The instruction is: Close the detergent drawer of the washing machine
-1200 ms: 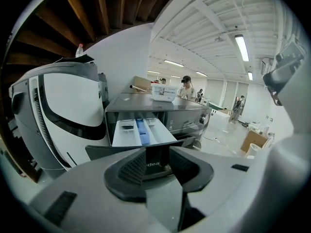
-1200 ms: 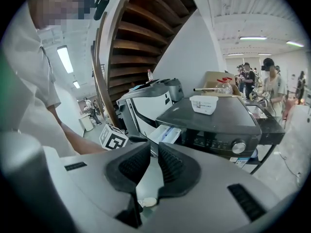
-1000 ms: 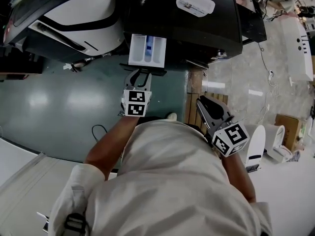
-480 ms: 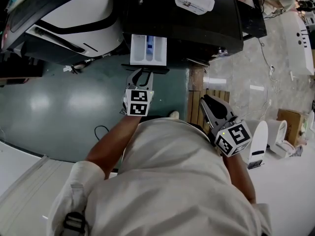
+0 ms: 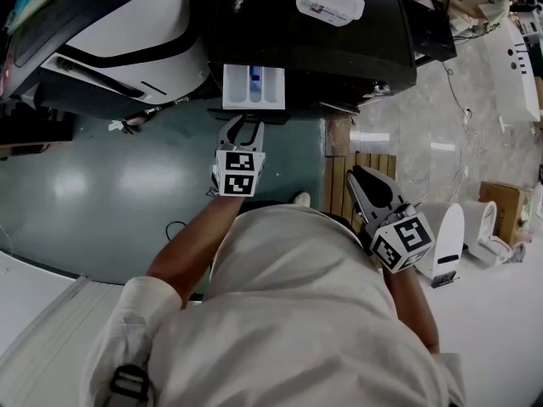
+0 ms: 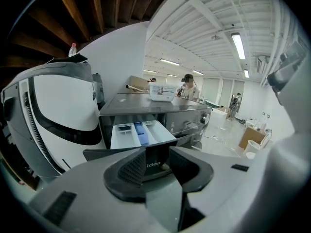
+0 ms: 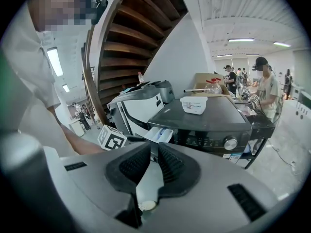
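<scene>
Your left gripper (image 6: 156, 161) has its jaws spread wide and opening a touch further. The dark front panel of the detergent drawer (image 5: 253, 87) shows in the gap between them, and the pads do not seem to pinch it. In the head view the jaw tips sit right at that front edge, touching it or just short of it; I cannot tell which.

The drawer stands out of the dark washing machine (image 5: 314, 32), with its white compartments and blue insert open to view. Against a second ago it seems to stick out slightly less. The difference is small, and the head camera has shifted too, so treat it as a likely start to the push and no more. The drawer is still far from flush.

Your right gripper (image 7: 154, 152) waits by your waist as before, well apart from the machine. Its jaws are all but pressed together, with nothing between them.

A white tub (image 5: 329, 0) rests on the machine's top. In my judgement, a steady, straight push on the front panel is what remains.
</scene>
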`<move>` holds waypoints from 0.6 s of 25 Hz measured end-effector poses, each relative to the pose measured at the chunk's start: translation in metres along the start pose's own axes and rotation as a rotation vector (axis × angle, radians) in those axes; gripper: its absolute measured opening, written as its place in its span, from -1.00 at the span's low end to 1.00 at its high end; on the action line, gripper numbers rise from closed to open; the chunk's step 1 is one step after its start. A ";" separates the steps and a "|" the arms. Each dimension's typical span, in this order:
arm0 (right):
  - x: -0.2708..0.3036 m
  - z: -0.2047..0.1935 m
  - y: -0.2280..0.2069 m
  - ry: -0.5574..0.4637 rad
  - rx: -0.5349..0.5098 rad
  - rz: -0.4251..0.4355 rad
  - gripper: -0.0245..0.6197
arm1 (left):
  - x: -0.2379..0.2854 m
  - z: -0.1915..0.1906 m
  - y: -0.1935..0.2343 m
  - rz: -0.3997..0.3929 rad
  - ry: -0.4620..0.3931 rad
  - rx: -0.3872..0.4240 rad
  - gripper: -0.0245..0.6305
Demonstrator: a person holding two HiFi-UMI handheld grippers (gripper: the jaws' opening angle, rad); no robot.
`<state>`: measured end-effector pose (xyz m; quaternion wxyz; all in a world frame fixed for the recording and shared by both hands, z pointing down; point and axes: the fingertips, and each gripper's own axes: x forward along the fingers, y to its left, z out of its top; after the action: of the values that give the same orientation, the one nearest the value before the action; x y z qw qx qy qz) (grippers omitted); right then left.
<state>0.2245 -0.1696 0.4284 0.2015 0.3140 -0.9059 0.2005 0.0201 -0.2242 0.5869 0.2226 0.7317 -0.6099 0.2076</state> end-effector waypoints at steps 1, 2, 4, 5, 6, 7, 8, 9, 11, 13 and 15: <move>0.000 0.000 0.000 -0.002 0.001 -0.002 -0.75 | 0.001 0.001 0.001 -0.002 0.001 0.000 -0.49; 0.001 0.000 0.001 -0.005 0.003 -0.004 -0.75 | 0.002 0.002 0.001 -0.004 0.002 0.001 -0.49; 0.001 0.000 0.002 -0.010 0.008 -0.008 -0.75 | 0.004 0.002 0.002 -0.008 0.003 0.006 -0.49; 0.001 -0.001 0.002 -0.012 0.012 -0.011 -0.75 | 0.004 0.002 0.002 -0.010 0.004 0.008 -0.49; 0.000 -0.002 0.002 -0.012 0.016 -0.015 -0.75 | 0.004 0.003 0.003 -0.011 0.004 0.010 -0.49; -0.001 -0.002 0.002 -0.012 0.021 -0.019 -0.75 | 0.005 0.003 0.003 -0.012 0.005 0.012 -0.50; -0.002 -0.003 0.002 -0.013 0.026 -0.024 -0.75 | 0.005 0.004 0.003 -0.013 0.006 0.013 -0.51; -0.003 -0.004 0.002 -0.014 0.031 -0.029 -0.75 | 0.005 0.005 0.004 -0.014 0.006 0.015 -0.51; -0.004 -0.005 0.002 -0.016 0.039 -0.038 -0.75 | 0.007 0.006 0.005 -0.016 0.007 0.018 -0.50; -0.005 -0.005 0.002 -0.019 0.046 -0.045 -0.75 | 0.010 0.009 0.006 -0.017 0.008 0.022 -0.50; -0.005 -0.006 0.002 -0.023 0.052 -0.053 -0.75 | 0.014 0.011 0.007 -0.020 0.010 0.028 -0.49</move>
<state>0.2285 -0.1626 0.4306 0.1881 0.3452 -0.8939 0.2153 0.0154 -0.2428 0.5861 0.2173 0.7397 -0.5985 0.2176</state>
